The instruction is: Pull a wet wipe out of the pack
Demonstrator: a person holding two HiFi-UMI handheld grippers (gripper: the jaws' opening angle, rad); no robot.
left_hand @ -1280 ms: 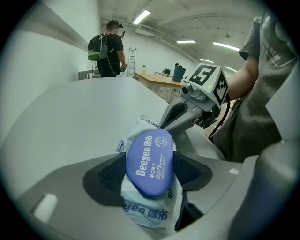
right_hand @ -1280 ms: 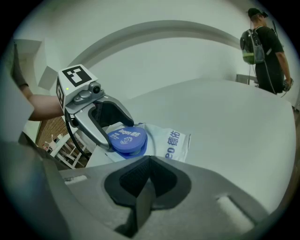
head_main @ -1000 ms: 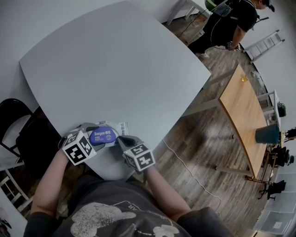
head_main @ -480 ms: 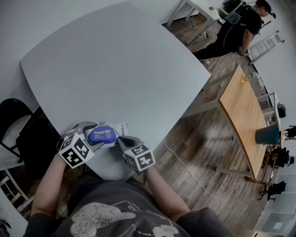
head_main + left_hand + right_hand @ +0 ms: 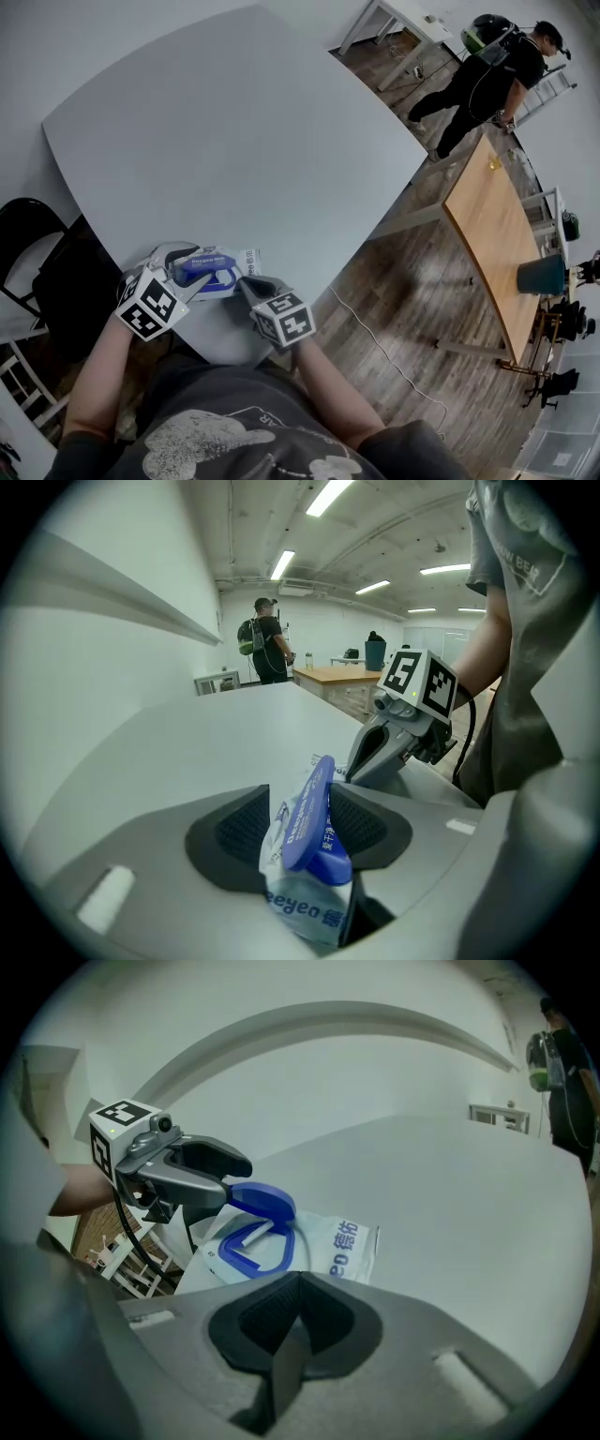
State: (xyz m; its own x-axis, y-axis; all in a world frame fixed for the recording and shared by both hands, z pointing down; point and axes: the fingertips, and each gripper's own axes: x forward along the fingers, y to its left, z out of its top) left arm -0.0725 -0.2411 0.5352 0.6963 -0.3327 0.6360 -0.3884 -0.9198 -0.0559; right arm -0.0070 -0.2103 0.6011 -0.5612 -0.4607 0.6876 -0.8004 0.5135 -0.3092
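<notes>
A white wet-wipe pack (image 5: 242, 259) with blue print lies at the near edge of the grey table (image 5: 234, 122). My left gripper (image 5: 187, 272) has just been closing its jaws, and its pads now pinch the blue flip lid (image 5: 314, 817), which stands tilted up off the pack (image 5: 305, 911). In the right gripper view the left gripper (image 5: 234, 1177) holds the lid (image 5: 262, 1199) raised over the blue oval opening (image 5: 246, 1246), where a strip of white wipe (image 5: 249, 1237) shows. My right gripper (image 5: 246, 281) is shut at the pack's right end (image 5: 342, 1241); whether it pinches the film is hidden.
A black chair (image 5: 37, 272) stands left of the table's near corner. Beyond the right edge are wood flooring with a cable (image 5: 375, 337), a wooden table (image 5: 497, 234) and a person (image 5: 487, 75) standing far back.
The blue lid lay flat on the pack; now it is tipped up between the left jaws, which have narrowed and risen. The right gripper has stayed put. The person at the back walked right.
</notes>
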